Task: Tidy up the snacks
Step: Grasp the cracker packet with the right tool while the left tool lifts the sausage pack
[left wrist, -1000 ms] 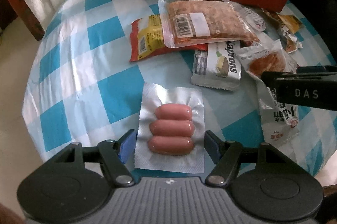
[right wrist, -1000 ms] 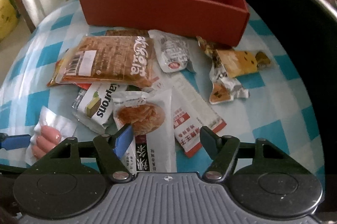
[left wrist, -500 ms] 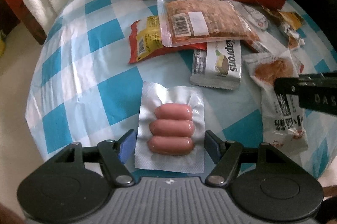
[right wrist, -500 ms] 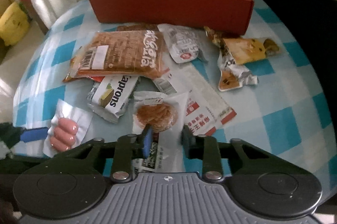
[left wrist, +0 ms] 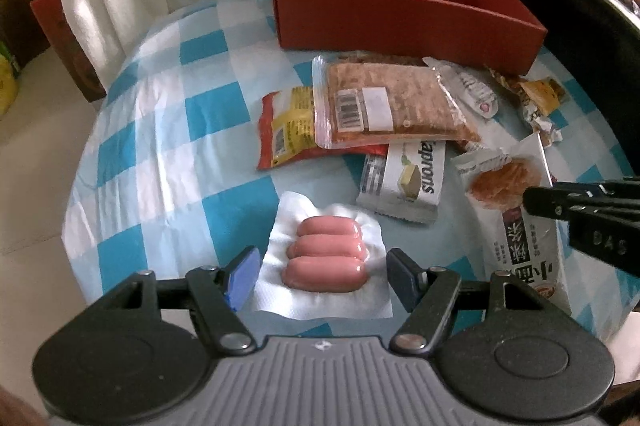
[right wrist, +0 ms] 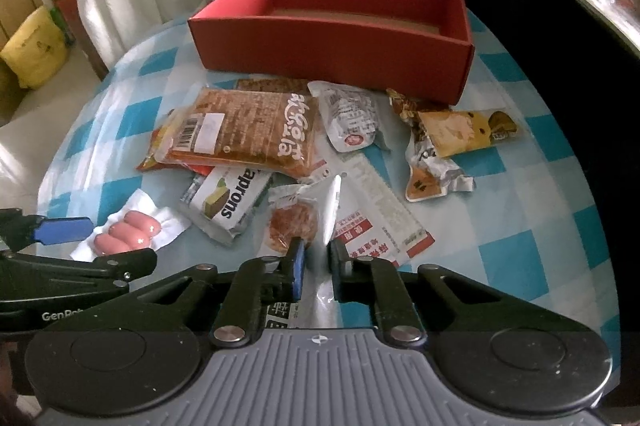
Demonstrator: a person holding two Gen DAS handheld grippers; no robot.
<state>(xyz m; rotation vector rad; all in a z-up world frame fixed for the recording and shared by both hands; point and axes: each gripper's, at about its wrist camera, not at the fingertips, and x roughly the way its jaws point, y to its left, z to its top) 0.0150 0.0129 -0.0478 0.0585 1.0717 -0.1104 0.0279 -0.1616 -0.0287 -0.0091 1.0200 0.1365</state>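
A vacuum pack of three pink sausages [left wrist: 326,258] lies on the checked tablecloth between the fingers of my left gripper [left wrist: 320,276], which is open around it; the pack also shows in the right wrist view [right wrist: 128,236]. My right gripper [right wrist: 316,264] is shut on a white noodle-snack packet [right wrist: 298,222], lifted and folded along its middle; the packet also shows in the left wrist view [left wrist: 516,201]. An empty red box [right wrist: 332,41] stands at the back of the table.
Loose snacks lie between me and the box: a big brown packet [right wrist: 248,129], a "Caprons" packet [right wrist: 228,201], a red-and-white stick pack [right wrist: 384,218], a yellow packet [right wrist: 464,129]. The table edge [right wrist: 52,169] drops off at left. A dark wall [right wrist: 560,65] rises at right.
My right gripper closed on the noodle-snack packet and lifted it off the cloth. My left gripper rose and tilted up, staying open around the sausage pack.
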